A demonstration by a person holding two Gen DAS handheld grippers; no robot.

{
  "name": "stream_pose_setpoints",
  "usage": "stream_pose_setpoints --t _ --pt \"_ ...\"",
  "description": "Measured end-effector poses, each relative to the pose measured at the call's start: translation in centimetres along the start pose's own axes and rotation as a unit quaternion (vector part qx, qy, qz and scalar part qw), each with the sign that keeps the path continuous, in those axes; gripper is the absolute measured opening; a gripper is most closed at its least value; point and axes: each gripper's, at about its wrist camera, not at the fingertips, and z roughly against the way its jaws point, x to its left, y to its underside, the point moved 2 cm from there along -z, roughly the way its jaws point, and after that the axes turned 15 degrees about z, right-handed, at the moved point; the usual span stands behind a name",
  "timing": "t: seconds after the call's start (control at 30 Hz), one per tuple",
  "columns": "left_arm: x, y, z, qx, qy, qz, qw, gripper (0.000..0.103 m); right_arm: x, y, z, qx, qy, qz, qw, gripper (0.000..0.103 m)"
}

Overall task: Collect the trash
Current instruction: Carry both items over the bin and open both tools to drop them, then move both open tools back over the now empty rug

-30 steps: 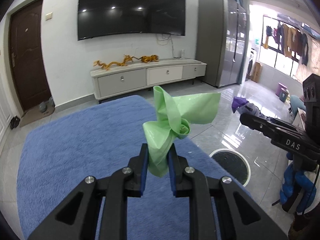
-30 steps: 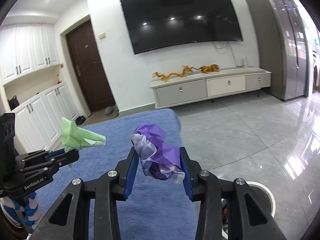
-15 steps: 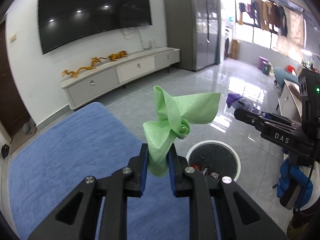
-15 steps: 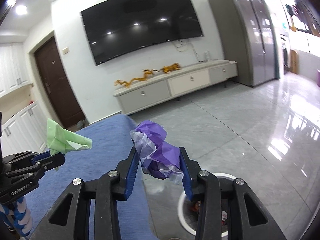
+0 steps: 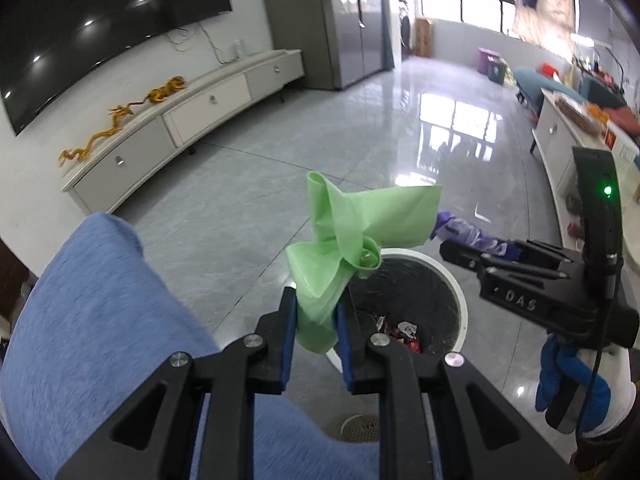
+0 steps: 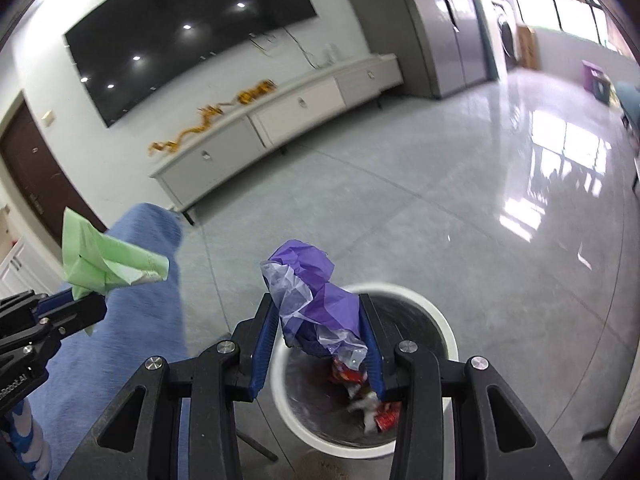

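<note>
My left gripper (image 5: 317, 316) is shut on a crumpled green plastic bag (image 5: 352, 240) and holds it beside the near rim of a white round trash bin (image 5: 456, 300) with a black liner and wrappers inside. My right gripper (image 6: 320, 332) is shut on a crumpled purple plastic bag (image 6: 316, 300) and holds it above the same bin (image 6: 440, 328). In the left wrist view the right gripper (image 5: 452, 246) with the purple bag (image 5: 464, 234) is over the bin's far side. In the right wrist view the left gripper (image 6: 86, 300) with the green bag (image 6: 108, 260) is at the left.
A blue cloth-covered surface (image 5: 92, 320) lies left of the bin. A white TV cabinet (image 6: 280, 116) with golden dragon figures stands under a wall TV (image 6: 188, 28). Shiny grey tile floor (image 6: 440, 208) stretches to the right. A grey fridge (image 5: 348, 20) stands at the back.
Both grippers have swung right and tilted down from over the blue surface to the trash bin, which is now under them. Both bags stay gripped.
</note>
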Motion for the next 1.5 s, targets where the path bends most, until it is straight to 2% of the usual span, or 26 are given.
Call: stream_pose_setpoints --t 0.23,0.37,0.43,0.47,0.6,0.7,1.03,1.5 --pt "-2.3 -0.3 -4.8 0.036 0.012 -0.011 0.9992 0.022 -3.3 2.1 -2.9 0.041 0.021 -0.036 0.998 0.041" --pt "-3.2 -0.5 -6.5 0.052 0.024 -0.005 0.9983 0.035 -4.0 3.0 -3.5 0.054 0.029 -0.045 0.997 0.056" --pt "-3.5 -0.5 -6.8 0.054 0.028 -0.005 0.9981 0.041 -4.2 3.3 -3.6 0.056 0.032 -0.050 0.997 0.059" --pt "-3.6 -0.6 -6.8 0.053 0.028 -0.004 0.9982 0.044 -4.2 3.3 -3.7 0.058 0.033 -0.053 0.996 0.061" --pt "-3.7 -0.6 -6.6 0.048 0.026 -0.001 0.9985 0.048 -4.4 3.5 -3.5 0.059 0.034 -0.059 0.996 0.062" --pt "-3.5 -0.6 -6.0 0.040 0.022 0.002 0.9989 0.049 -4.2 3.1 -3.0 0.055 0.034 -0.059 0.996 0.062" --pt "-1.5 -0.6 -0.9 -0.029 -0.030 0.006 0.9991 0.050 -2.0 1.3 0.4 0.021 0.033 -0.039 0.998 0.065" --pt "3.3 0.6 7.0 -0.085 -0.060 0.041 0.9937 0.050 5.1 -1.8 5.3 -0.029 0.014 0.028 0.999 0.068"
